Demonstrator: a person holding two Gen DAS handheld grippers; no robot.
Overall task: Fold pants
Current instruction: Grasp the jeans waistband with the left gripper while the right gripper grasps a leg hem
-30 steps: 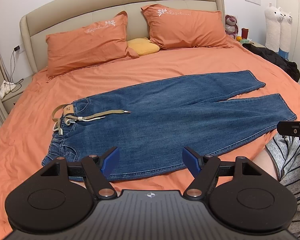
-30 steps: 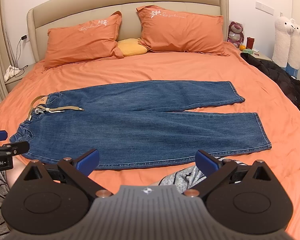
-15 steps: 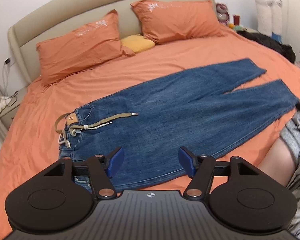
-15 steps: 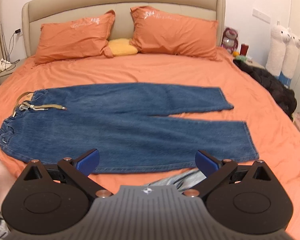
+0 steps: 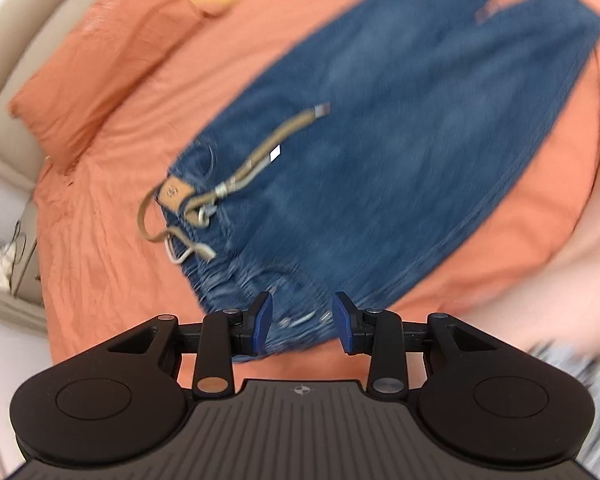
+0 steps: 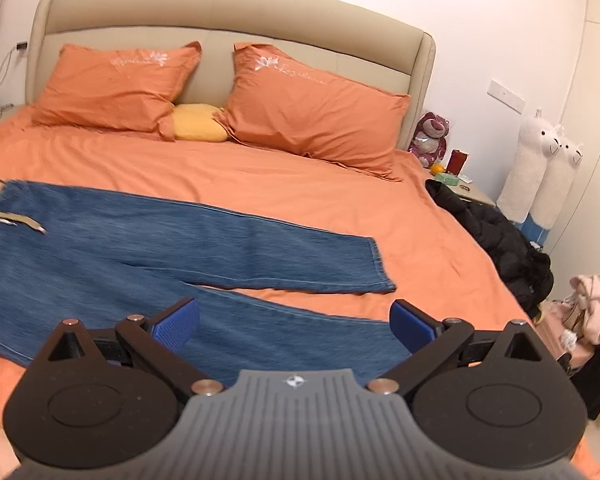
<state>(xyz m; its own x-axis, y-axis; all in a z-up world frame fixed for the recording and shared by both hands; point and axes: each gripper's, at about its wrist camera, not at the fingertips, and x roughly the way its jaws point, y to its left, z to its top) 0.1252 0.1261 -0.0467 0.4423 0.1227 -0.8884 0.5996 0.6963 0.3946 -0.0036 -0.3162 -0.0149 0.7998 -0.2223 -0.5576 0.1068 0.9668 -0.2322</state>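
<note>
Jeans (image 6: 148, 248) lie flat, unfolded on the bed (image 6: 300, 184); left tongs (image 5: 302, 318) closing over the waistband, right tongs (image 6: 296, 320) wide, empty.

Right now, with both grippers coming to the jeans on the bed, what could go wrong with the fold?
1. The left gripper is closing over the bunched waistband of the jeans; it may pinch only the top layer, or the orange sheet too.
2. The loose drawstring lies across the front and could end up folded inside.
3. The right gripper is wide open near the nearer leg's hem; uneven grips may skew the fold.
</note>
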